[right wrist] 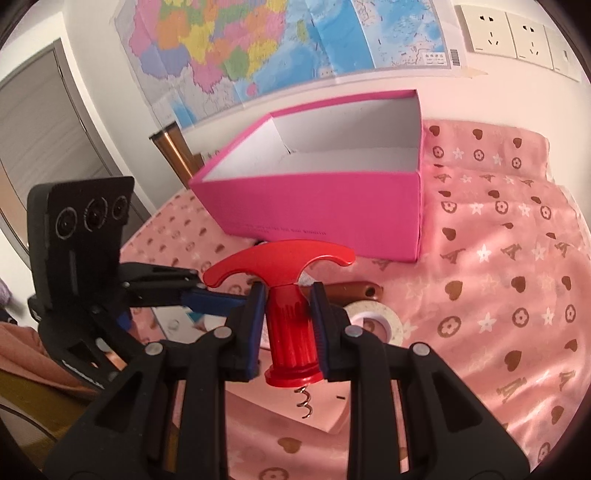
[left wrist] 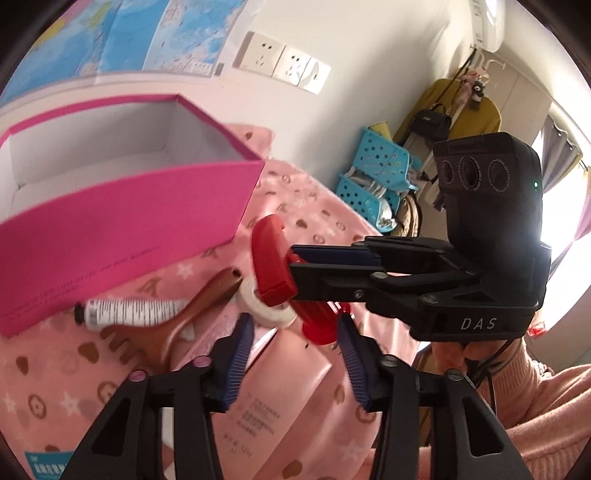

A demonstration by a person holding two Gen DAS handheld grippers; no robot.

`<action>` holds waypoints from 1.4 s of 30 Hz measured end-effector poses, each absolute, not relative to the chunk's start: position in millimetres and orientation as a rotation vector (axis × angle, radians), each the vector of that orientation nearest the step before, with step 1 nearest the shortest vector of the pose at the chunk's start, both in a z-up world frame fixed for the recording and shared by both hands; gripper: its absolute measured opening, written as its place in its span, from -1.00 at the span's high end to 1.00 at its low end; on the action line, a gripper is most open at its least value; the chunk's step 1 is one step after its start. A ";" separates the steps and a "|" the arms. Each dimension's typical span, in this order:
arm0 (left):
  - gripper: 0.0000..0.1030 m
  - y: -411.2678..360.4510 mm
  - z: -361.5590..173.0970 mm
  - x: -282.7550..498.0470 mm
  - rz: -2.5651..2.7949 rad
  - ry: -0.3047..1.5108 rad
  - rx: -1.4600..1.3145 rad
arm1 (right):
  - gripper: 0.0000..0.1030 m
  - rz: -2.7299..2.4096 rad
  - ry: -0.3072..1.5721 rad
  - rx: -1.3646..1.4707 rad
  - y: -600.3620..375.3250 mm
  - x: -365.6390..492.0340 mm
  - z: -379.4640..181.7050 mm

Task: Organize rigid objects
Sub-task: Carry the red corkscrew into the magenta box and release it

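One red corkscrew [right wrist: 291, 317]. One pink open box [right wrist: 325, 206]. One roll of white tape [right wrist: 373, 314]. One brown wooden comb [left wrist: 162, 328]. One white tube with black cap [left wrist: 129, 312]. One flat pale-pink carton [left wrist: 273, 391]. Two grippers: left gripper [left wrist: 295, 332], right gripper [right wrist: 286, 314]. Two blue perforated baskets [left wrist: 384, 155]. Three wall sockets [right wrist: 517, 35]. One wall map [right wrist: 258, 48].

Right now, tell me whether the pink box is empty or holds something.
Empty, as far as it shows: the pink box is open-topped, with bare white inner walls and floor; its near corner is hidden.
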State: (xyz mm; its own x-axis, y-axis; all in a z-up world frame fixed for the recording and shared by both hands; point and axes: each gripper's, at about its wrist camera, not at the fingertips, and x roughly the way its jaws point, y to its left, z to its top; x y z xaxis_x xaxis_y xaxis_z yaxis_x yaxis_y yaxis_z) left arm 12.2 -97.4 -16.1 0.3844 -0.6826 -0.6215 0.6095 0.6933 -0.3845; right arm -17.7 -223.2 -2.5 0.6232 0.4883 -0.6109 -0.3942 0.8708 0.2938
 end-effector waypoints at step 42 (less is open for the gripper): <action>0.39 -100.2 37.6 168.4 -0.667 0.798 -0.028 | 0.48 0.358 0.721 0.154 -237.2 158.3 35.7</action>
